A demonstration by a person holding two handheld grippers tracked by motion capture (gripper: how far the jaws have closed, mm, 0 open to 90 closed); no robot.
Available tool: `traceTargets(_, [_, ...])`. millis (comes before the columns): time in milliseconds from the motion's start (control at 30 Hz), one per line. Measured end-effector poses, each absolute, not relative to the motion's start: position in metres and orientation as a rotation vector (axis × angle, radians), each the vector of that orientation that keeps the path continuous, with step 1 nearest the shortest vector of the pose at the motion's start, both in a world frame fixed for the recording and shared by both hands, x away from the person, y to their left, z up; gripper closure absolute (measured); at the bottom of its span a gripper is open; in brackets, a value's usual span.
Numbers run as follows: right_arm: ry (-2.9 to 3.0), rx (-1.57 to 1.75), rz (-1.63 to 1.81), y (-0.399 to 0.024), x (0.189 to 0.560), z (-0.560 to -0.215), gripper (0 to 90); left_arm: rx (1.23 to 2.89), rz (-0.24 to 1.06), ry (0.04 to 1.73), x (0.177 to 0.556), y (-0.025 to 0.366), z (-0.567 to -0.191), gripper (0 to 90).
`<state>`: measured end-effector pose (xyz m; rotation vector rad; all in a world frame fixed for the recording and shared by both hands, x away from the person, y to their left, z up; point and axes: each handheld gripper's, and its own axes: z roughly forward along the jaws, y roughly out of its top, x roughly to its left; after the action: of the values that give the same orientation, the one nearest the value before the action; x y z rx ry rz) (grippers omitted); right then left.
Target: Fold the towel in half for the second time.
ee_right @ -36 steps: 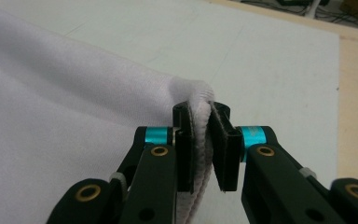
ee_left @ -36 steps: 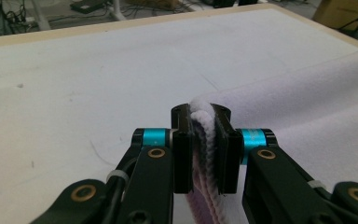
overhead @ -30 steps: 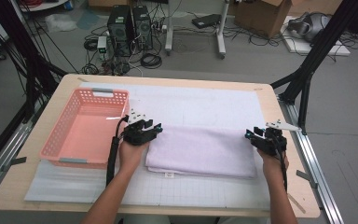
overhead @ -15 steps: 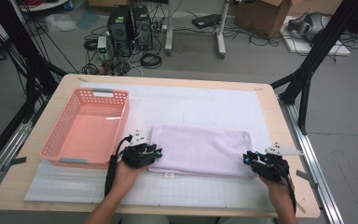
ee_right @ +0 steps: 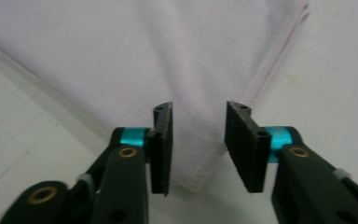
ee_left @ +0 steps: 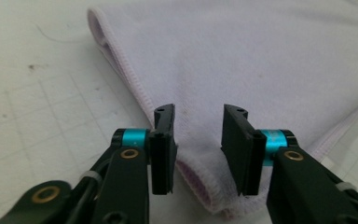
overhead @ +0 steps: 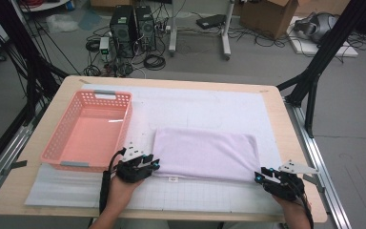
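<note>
Your two grippers set at the near corners of a folded lilac towel.

Left gripper (ee_left: 198, 151) and right gripper (ee_right: 198, 149) have just been opening; each stands spread astride a towel (overhead: 205, 155) corner, unpinched, ready for another fold. Beyond your left gripper: the pink basket (overhead: 66, 138).
</note>
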<state>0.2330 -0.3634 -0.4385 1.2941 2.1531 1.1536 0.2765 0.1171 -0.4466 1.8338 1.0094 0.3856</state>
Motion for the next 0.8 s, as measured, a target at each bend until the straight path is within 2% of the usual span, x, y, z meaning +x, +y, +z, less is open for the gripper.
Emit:
traceTargets(67, [2.094, 1.305, 1.182, -0.368, 0.23, -0.435, 47.3, 1.777, 0.368, 0.997, 0.275, 0.122, -0.444, 58.0])
traceTargets(133, [2.047, 1.304, 1.214, -0.373, 0.229, -0.433, 37.1, 1.755, 0.359, 0.971, 0.273, 0.125, -0.441, 57.8])
traceTargets(233, [2.009, 1.298, 1.215, -0.378, 0.228, -0.434, 25.8, 1.709, 0.376, 0.933, 0.271, 0.126, -0.439, 46.9])
traceTargets(367, [1.976, 1.288, 1.23, -0.38, 0.227, -0.431, 19.6, 1.672, 0.339, 0.895, 0.271, 0.125, -0.434, 32.5])
traceTargets(400, [1.972, 1.255, 1.254, -0.381, 0.227, -0.429, 19.3, 1.668, 0.363, 0.894, 0.271, 0.123, -0.433, 29.0])
traceTargets(467, [1.957, 1.234, 1.275, -0.38, 0.226, -0.426, 17.0, 1.662, 0.412, 0.884, 0.269, 0.122, -0.433, 16.4])
traceTargets(800, [1.949, 1.229, 1.276, -0.373, 0.23, -0.427, 15.6, 1.647, 0.423, 0.869, 0.267, 0.125, -0.431, 17.7])
